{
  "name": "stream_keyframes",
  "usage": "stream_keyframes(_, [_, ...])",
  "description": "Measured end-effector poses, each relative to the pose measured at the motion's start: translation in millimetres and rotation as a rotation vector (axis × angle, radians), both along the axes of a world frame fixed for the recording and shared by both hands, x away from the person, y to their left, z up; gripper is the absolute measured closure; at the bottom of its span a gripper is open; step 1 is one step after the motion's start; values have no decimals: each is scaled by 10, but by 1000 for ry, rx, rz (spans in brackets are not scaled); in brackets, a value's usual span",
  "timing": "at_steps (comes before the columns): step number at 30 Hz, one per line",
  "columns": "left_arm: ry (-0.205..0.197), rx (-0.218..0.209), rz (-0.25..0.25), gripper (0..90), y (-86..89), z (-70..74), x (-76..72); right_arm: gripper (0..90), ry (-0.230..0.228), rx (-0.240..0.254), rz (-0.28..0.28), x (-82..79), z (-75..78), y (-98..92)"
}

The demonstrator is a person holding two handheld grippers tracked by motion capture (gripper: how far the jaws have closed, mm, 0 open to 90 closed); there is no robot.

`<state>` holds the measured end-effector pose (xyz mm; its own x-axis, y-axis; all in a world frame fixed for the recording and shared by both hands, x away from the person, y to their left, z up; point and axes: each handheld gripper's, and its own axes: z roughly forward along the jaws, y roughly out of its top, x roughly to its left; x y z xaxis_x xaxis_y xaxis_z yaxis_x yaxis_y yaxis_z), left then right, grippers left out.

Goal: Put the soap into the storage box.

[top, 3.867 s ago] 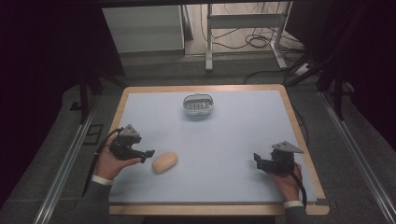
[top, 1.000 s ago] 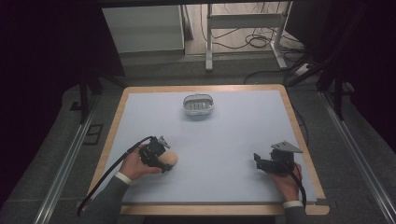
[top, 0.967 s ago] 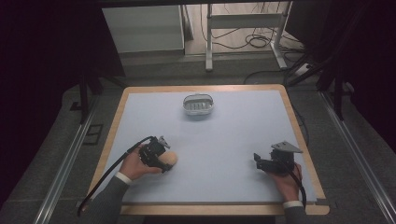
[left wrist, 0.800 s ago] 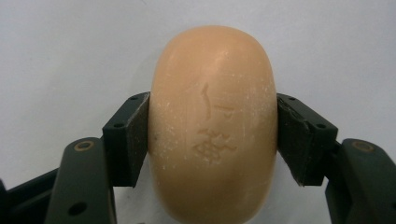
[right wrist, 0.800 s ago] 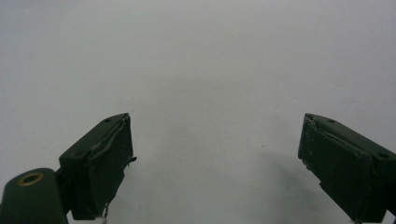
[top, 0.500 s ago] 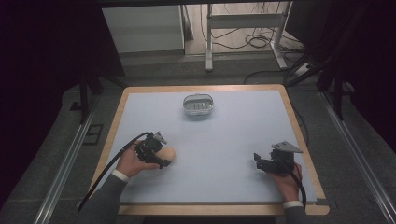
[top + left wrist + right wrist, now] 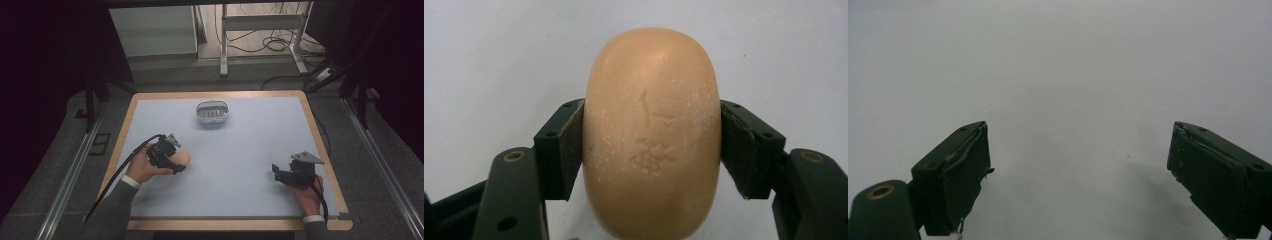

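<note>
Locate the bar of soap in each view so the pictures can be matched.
High view: soap left of centre, in the left hand-held gripper.
Left gripper view: centre, pinched between both pads.
Right gripper view: not in it.
Shared landmark: the pale blue table mat.

Grey sleeves, white cuffs, black grippers [image 7: 176, 165] with trailing cables.

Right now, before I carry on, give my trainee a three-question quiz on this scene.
1. What does the left gripper hold?
2. True or false: the right gripper grips something too.
3. Where is the dish: A near the table's far edge, B beside the right hand?

Key: 1. A tan bar of soap, clamped between both jaws. 2. False: its jaws stand open with nothing between them. 3. A.
</note>
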<state>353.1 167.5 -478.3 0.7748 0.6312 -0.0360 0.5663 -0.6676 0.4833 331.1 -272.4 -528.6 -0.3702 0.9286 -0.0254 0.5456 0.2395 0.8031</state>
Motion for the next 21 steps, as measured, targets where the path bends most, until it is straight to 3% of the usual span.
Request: stream_keyframes(21, [-28,5,-18,329,-142,182,173,102,1,2,-2,1,-1,-2])
